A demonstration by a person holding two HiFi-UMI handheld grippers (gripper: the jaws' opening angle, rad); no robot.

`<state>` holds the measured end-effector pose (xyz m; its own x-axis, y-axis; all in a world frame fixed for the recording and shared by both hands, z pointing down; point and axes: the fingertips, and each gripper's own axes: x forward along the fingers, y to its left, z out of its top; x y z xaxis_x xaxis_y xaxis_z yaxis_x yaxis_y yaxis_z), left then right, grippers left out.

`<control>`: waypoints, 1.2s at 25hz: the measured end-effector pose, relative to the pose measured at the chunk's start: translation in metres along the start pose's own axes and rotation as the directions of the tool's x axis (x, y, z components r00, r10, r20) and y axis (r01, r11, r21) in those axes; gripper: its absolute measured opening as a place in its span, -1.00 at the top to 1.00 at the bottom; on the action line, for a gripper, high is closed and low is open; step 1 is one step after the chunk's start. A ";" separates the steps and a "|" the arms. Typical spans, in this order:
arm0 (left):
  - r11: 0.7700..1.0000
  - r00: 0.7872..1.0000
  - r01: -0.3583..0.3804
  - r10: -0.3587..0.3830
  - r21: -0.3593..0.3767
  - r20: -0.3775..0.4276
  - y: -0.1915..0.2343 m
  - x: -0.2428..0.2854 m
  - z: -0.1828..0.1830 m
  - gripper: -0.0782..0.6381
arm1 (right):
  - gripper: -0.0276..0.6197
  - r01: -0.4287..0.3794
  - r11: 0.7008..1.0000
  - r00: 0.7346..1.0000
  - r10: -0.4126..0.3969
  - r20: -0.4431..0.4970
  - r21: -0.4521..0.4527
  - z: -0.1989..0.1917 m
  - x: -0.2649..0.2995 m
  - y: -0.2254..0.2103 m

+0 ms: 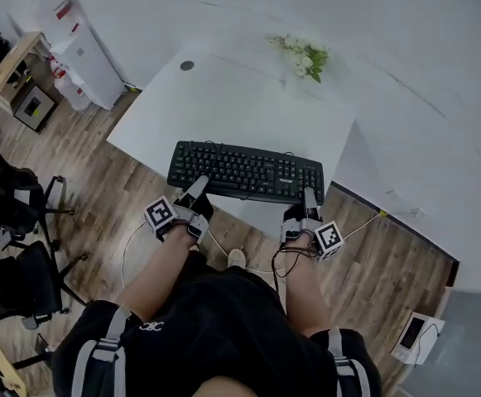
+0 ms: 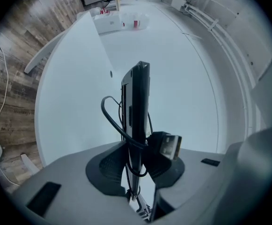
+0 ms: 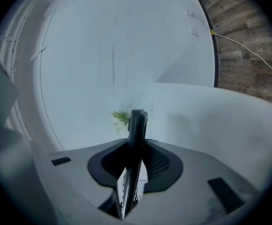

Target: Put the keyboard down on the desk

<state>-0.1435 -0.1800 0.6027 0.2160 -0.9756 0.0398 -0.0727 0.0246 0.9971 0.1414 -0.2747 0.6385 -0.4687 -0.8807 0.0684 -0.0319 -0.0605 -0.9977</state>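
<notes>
Jaws: left gripper [image 1: 197,192] and right gripper [image 1: 310,200] clamping keyboard [image 1: 245,172] edgewise; cable [image 2: 112,123] looping ahead of left jaws, possibly getting trapped against desk [image 1: 223,98].

Your head camera looked steeply down from well above the desk [image 1: 248,110]. Each gripper camera sat close behind its jaws, facing level across that desk; all three views shared the keyboard [image 1: 245,172].

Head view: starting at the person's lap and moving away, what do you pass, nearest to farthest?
The left gripper and right gripper side by side → the black computer keyboard they grip → bare white desk top → green-and-white bunch of flowers.
</notes>
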 end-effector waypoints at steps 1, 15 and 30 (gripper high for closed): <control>1.000 1.000 -0.003 0.003 -0.005 -0.009 0.003 0.005 0.000 0.52 | 0.66 0.007 1.000 1.000 -0.007 0.010 0.000 0.002 0.001 -0.001; 0.998 0.981 -0.042 0.033 -0.040 -0.192 0.037 0.085 0.029 0.52 | 0.67 0.095 0.995 0.976 -0.096 0.197 0.014 0.018 0.026 -0.023; 0.988 0.949 -0.133 0.105 -0.073 -0.298 0.098 0.161 0.070 0.51 | 0.68 0.211 0.974 0.929 -0.225 0.293 0.081 0.016 0.080 -0.066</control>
<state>-0.1839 -0.3501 0.7027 0.4873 -0.8581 0.1622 -0.0292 0.1697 0.9851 0.1202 -0.3491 0.7098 -0.1695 -0.9424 0.2882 -0.0582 -0.2824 -0.9575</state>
